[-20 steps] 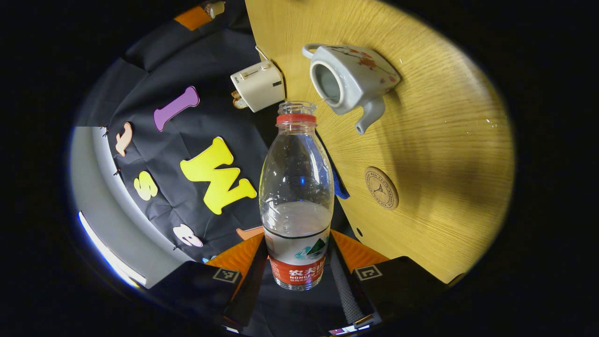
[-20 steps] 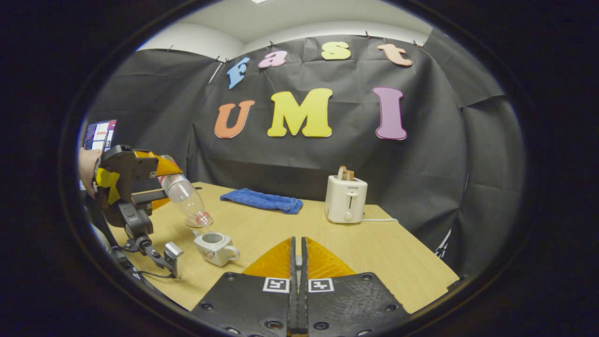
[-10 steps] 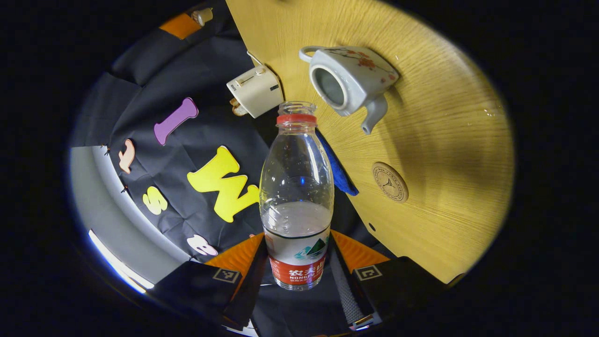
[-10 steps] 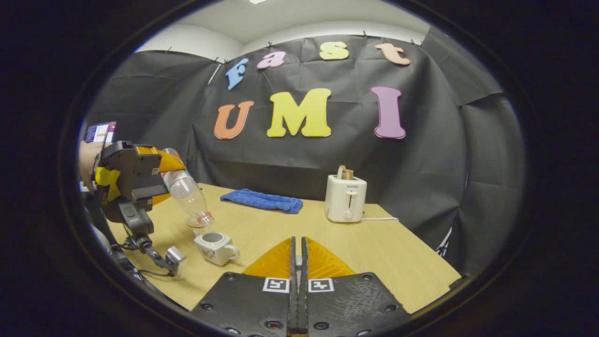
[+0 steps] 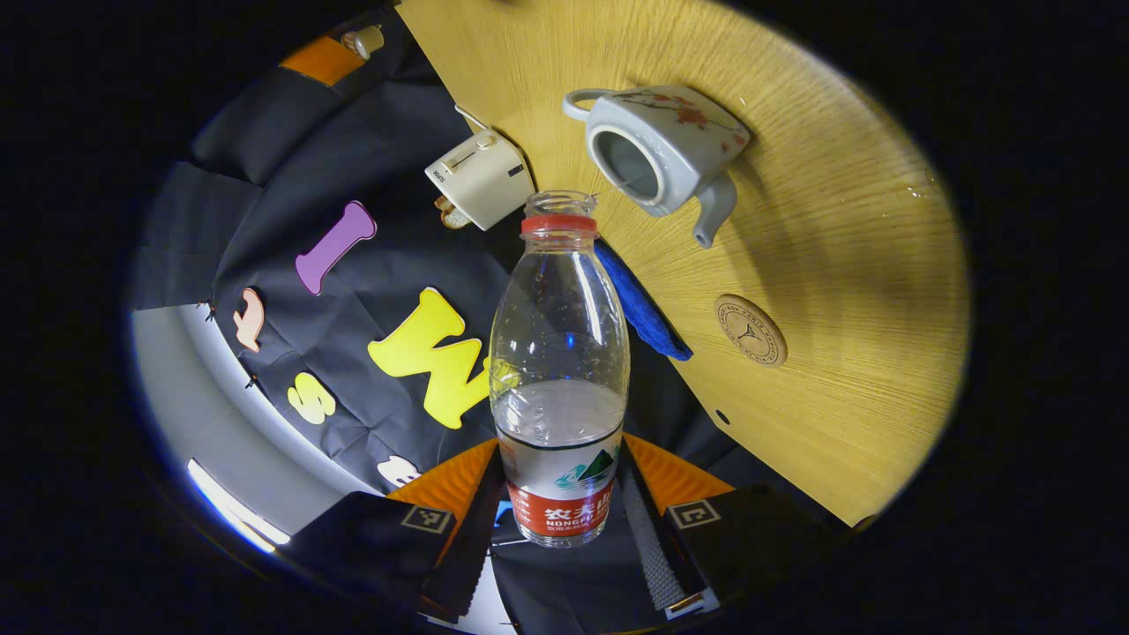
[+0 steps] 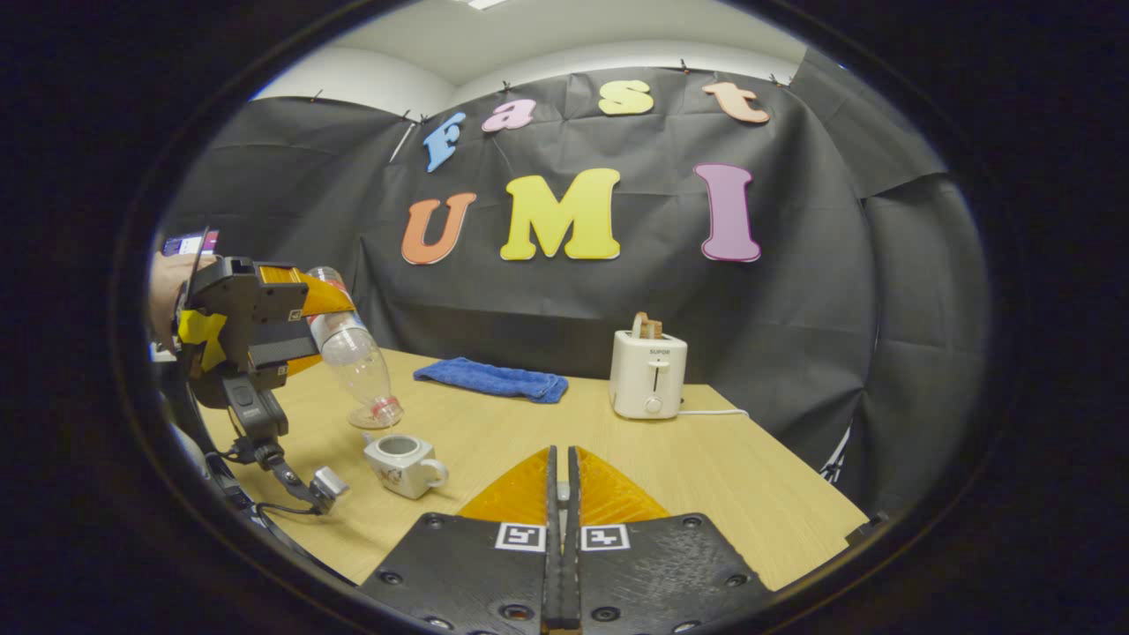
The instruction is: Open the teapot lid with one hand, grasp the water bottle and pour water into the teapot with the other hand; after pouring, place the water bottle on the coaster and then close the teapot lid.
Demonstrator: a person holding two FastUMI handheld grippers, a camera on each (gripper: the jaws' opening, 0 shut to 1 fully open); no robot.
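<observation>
Your left claw [image 5: 560, 494] is clamped on the bottle [image 5: 559, 370], uncapped, with water pooled at its gripped end. In the right gripper view the bottle [image 6: 353, 357] tilts mouth-down just above the teapot [image 6: 401, 460], not touching it. The teapot [image 5: 657, 145] stands lidless on the bench [image 5: 838, 265], and you cannot tell its fill. The coaster [image 5: 751, 317] lies bare near its spout, open bench around it. The cloth [image 6: 492, 379] and toaster [image 6: 648, 375] sit toward the far edge. Your right claw [image 6: 561, 494] is pressed together; what it pinches cannot be told.
</observation>
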